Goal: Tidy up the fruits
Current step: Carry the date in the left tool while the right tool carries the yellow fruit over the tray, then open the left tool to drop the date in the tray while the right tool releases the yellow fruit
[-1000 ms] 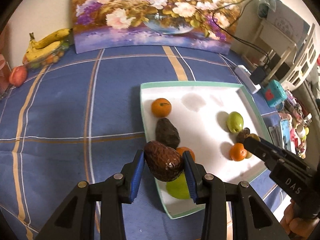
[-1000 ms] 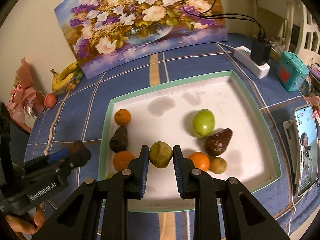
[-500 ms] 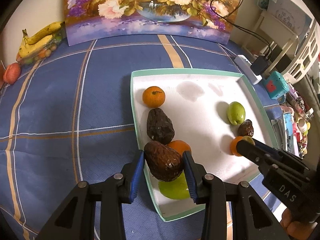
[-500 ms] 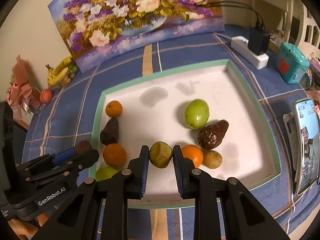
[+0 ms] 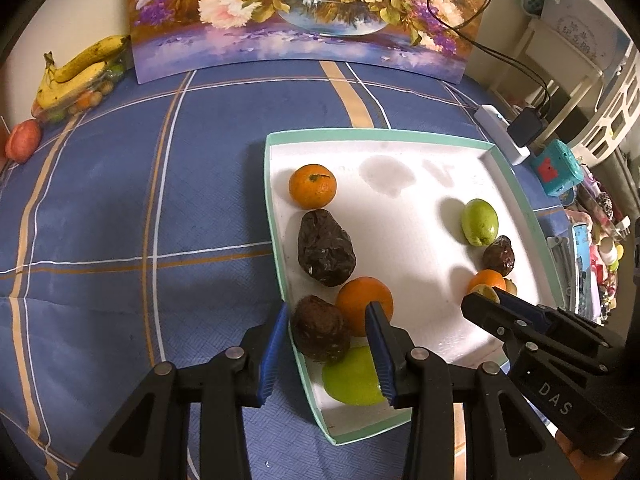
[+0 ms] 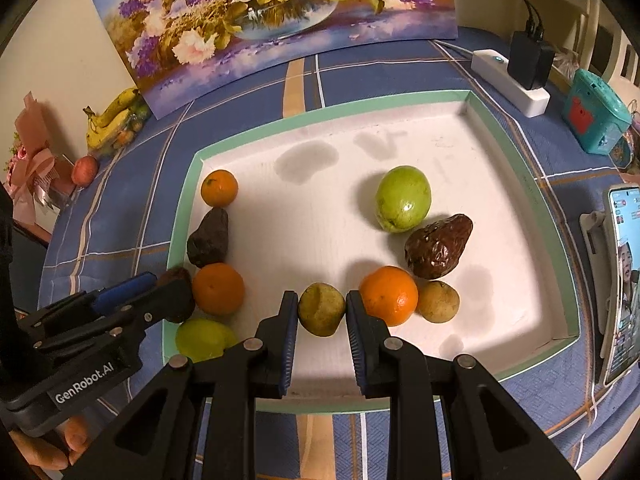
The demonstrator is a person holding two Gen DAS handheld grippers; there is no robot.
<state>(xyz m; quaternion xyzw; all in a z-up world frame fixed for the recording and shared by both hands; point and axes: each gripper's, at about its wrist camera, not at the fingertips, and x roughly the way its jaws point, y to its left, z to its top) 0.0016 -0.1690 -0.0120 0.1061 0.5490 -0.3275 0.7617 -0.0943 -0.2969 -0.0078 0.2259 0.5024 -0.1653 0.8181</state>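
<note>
A white tray with a green rim (image 5: 276, 240) (image 6: 520, 168) holds several fruits. My left gripper (image 5: 326, 340) straddles a dark brown avocado (image 5: 318, 334) at the tray's left edge; its jaws stand wider than the fruit, which lies between an orange (image 5: 364, 306) and a green fruit (image 5: 352, 376). Another dark avocado (image 5: 326, 254) and an orange (image 5: 313, 185) lie further along that edge. My right gripper (image 6: 322, 312) is shut on a yellow-brown kiwi-like fruit (image 6: 321, 309), low over the tray, beside an orange (image 6: 389, 295), a similar brown fruit (image 6: 438, 301), an avocado (image 6: 438, 246) and a green fruit (image 6: 403, 199).
A flower painting (image 5: 304, 16) leans on the wall behind. Bananas (image 5: 76, 72) and a red fruit (image 5: 23, 140) lie at the far left. A power strip with charger (image 6: 512, 76), a teal box (image 6: 596, 118) and a phone (image 6: 622, 280) stand right of the tray.
My left gripper lowered the dark avocado to the tray's left edge and opened its jaws around it. My right gripper, still gripping the kiwi-like fruit, moved slightly closer to the tray.
</note>
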